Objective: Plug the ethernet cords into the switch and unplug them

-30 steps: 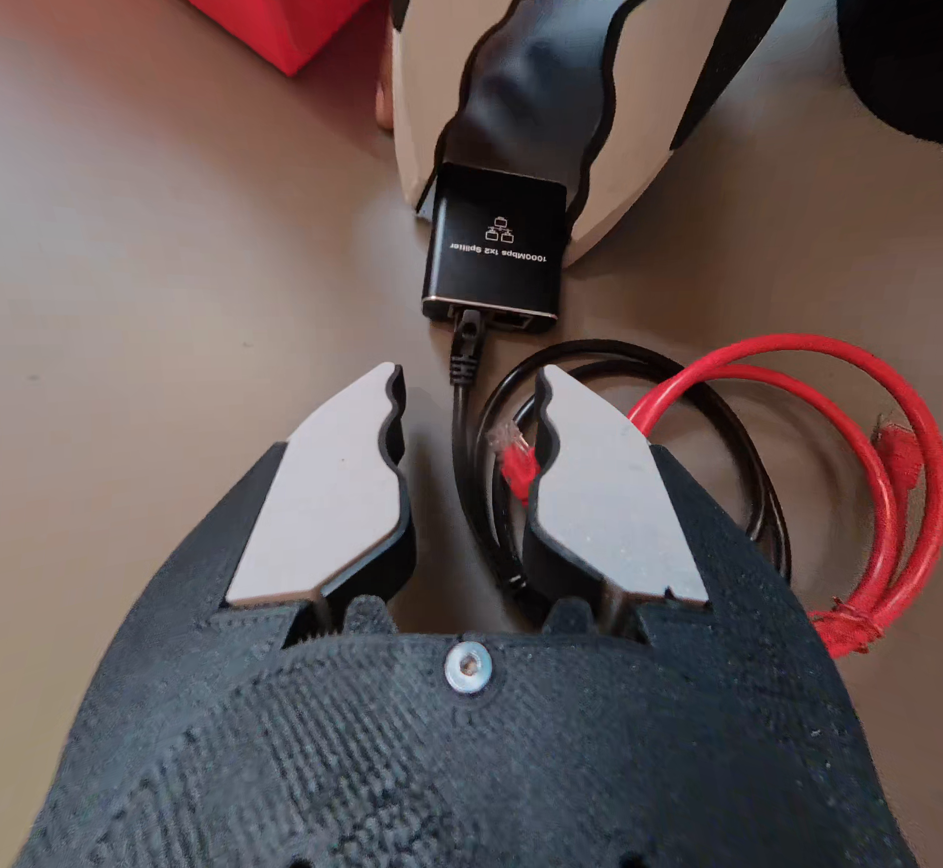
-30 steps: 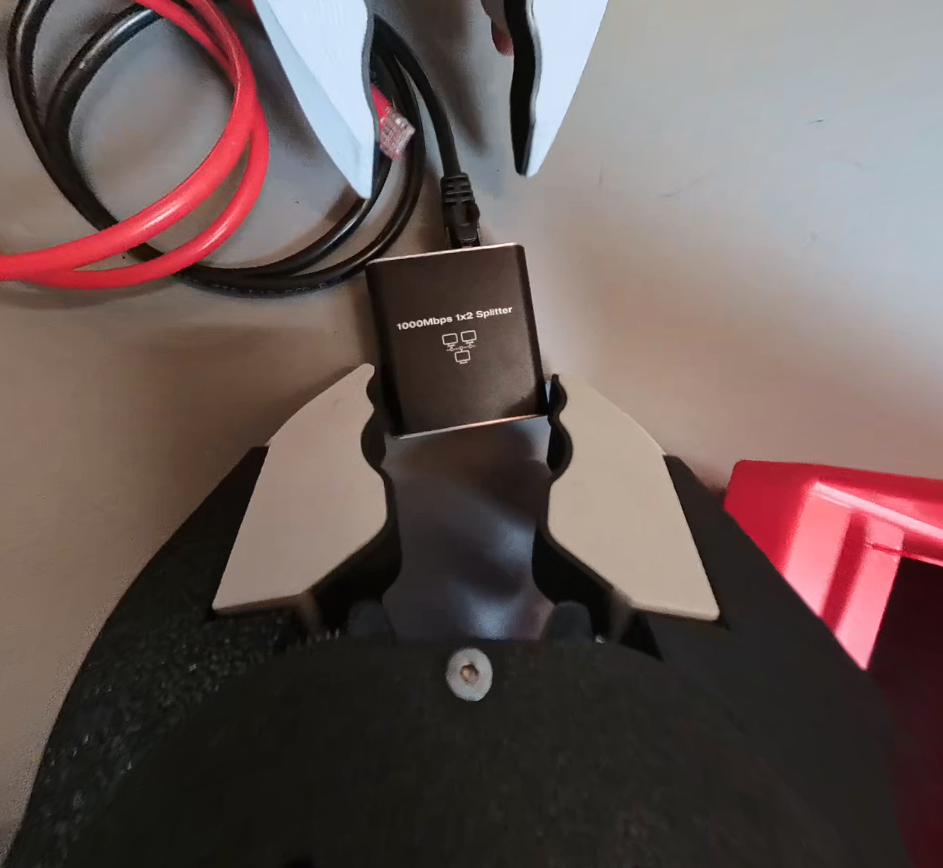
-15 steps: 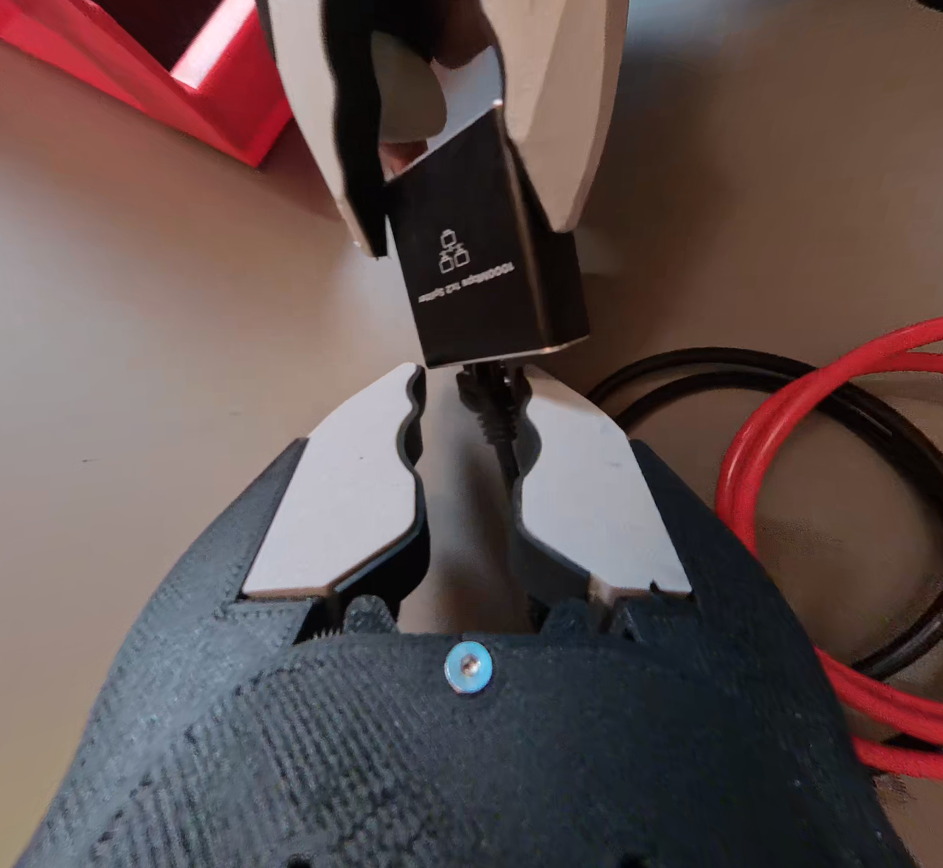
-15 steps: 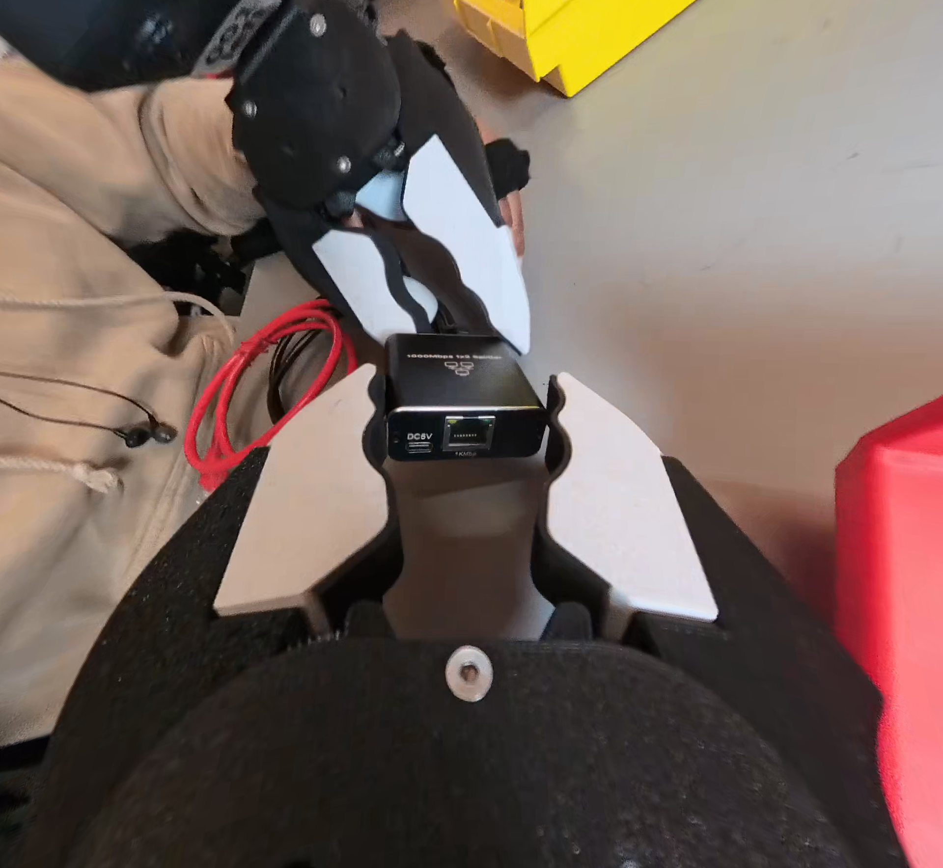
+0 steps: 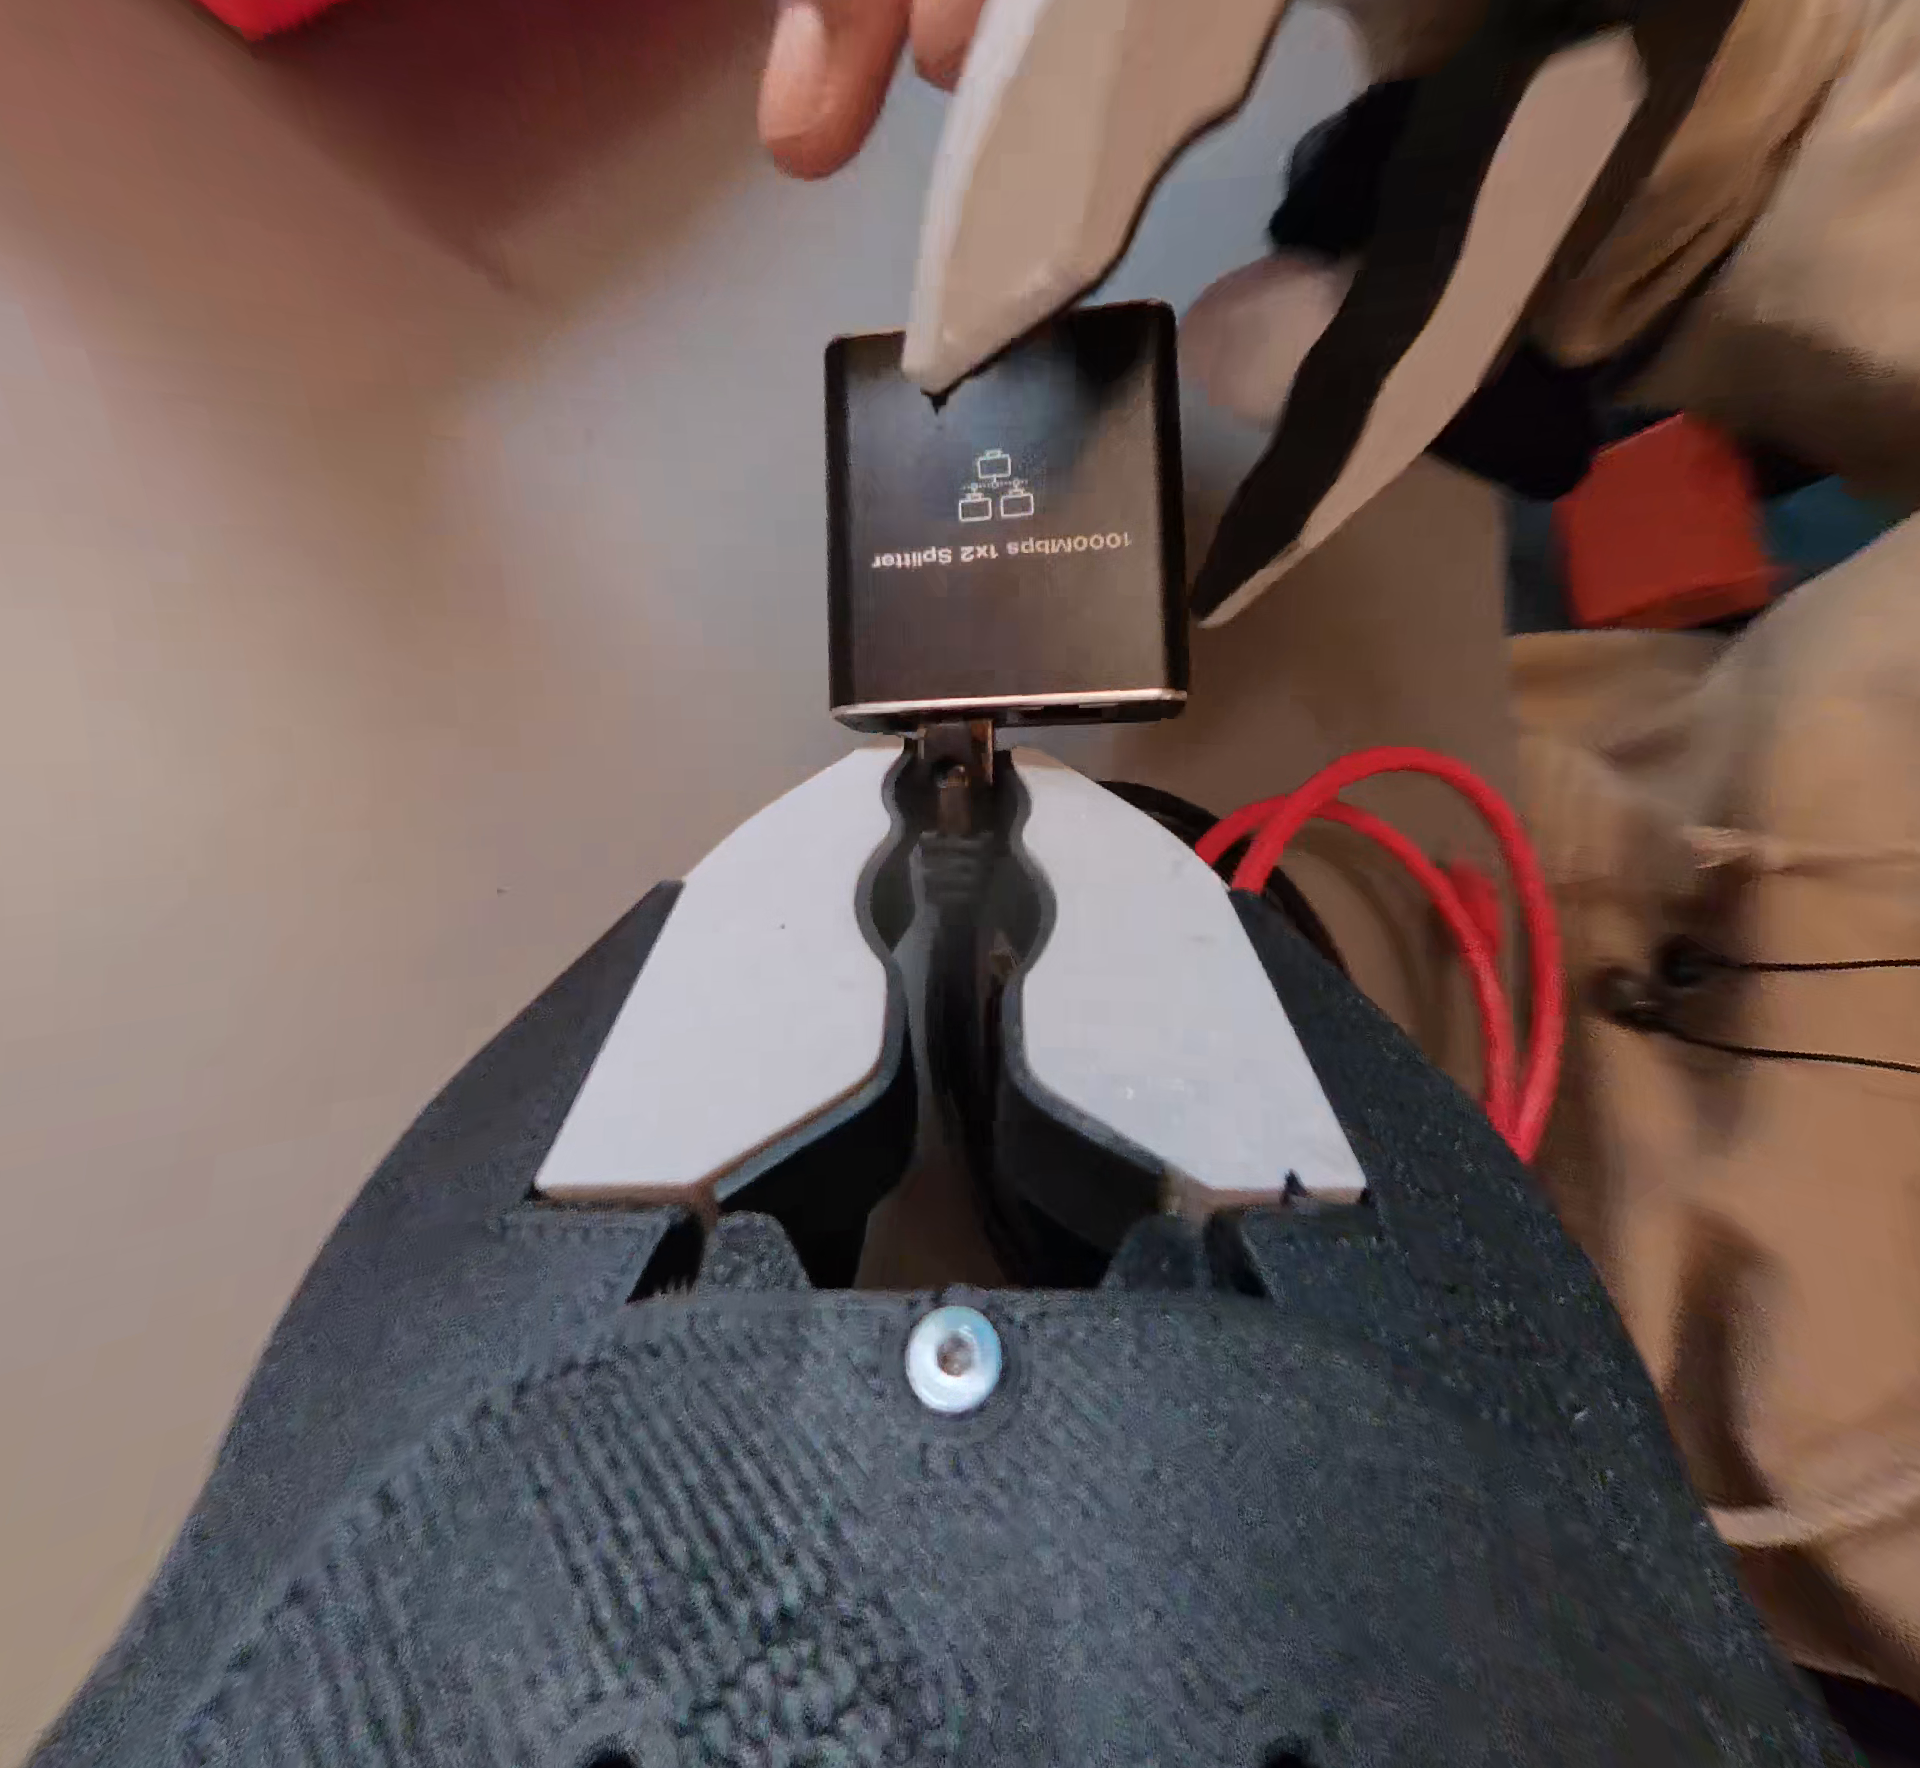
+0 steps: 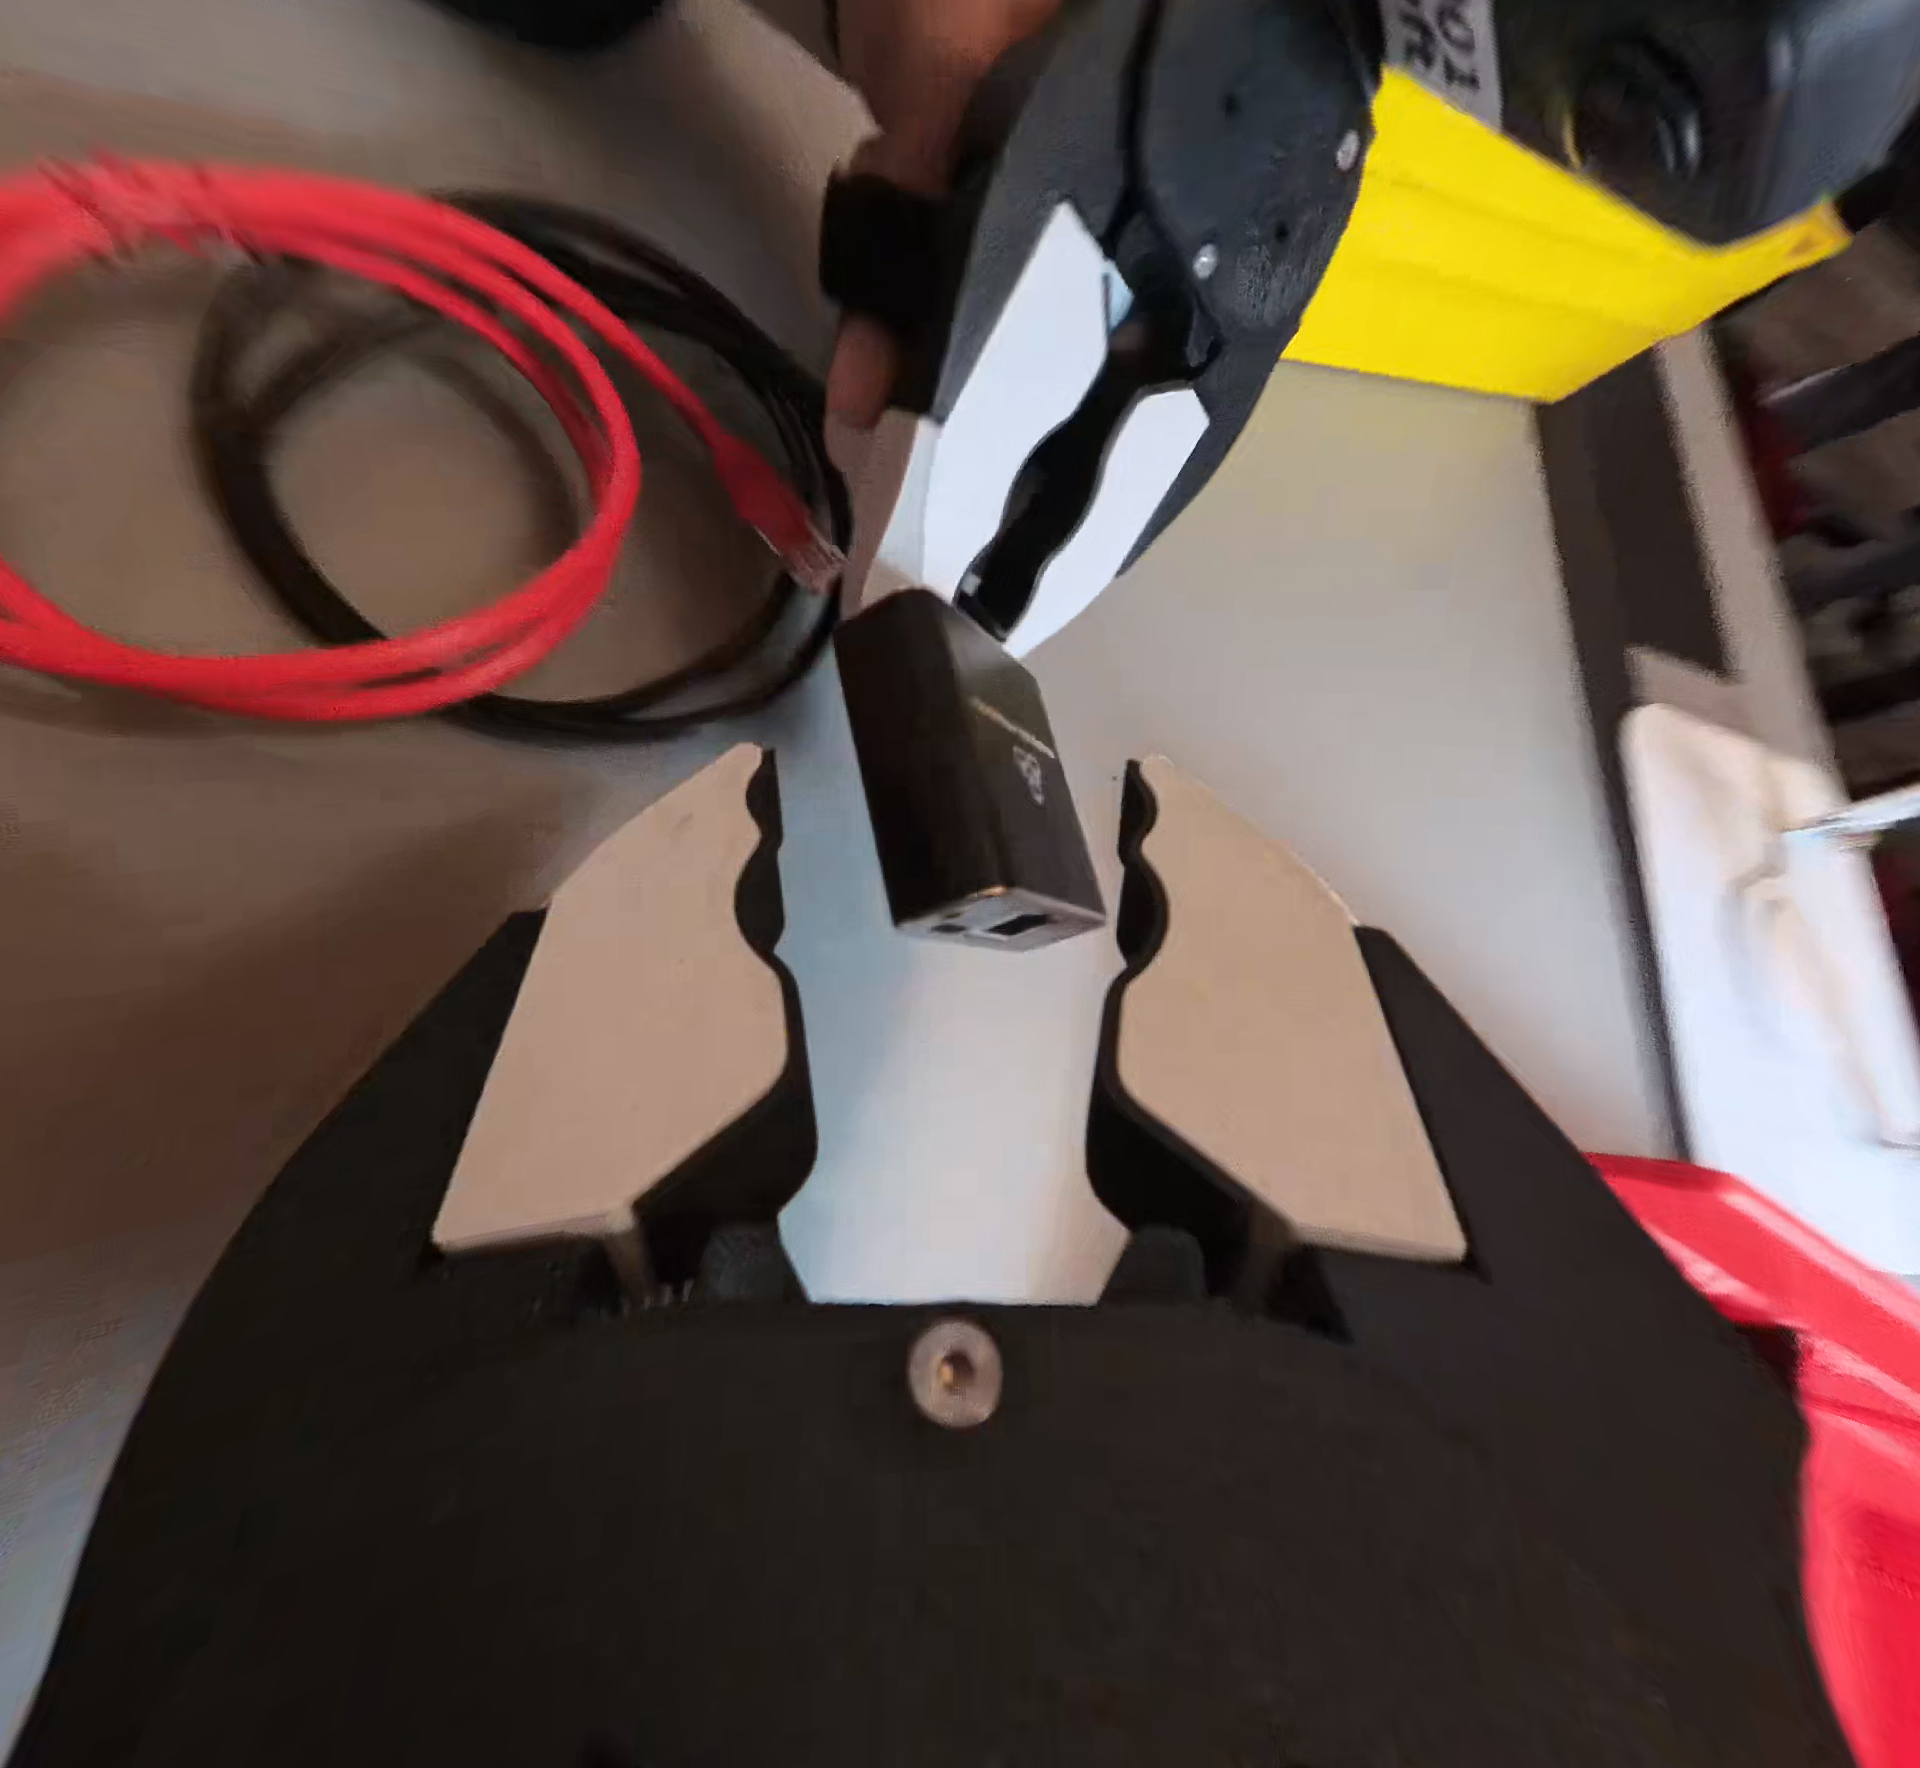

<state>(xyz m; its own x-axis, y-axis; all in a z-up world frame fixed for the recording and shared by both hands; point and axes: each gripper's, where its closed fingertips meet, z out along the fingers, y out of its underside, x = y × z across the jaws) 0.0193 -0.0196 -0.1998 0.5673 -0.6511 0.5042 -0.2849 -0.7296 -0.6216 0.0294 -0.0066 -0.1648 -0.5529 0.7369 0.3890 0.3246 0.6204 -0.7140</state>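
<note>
At twelve o'clock we clamped the left gripper [image 5: 951,773] on the black cord [image 5: 951,877], right gripper [image 6: 945,845] apart around the switch [image 6: 966,783], unplugging; next likely a steady pull.

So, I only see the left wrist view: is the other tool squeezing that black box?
Observer: No. The right tool is open; the switch sits between its fingers with a gap on each side.
Operator: What's on the box's far end?
Observer: A port, with nothing plugged in.
Operator: Anything behind the tool I look along?
Observer: Yes, behind the left tool stands a yellow bin.
</note>
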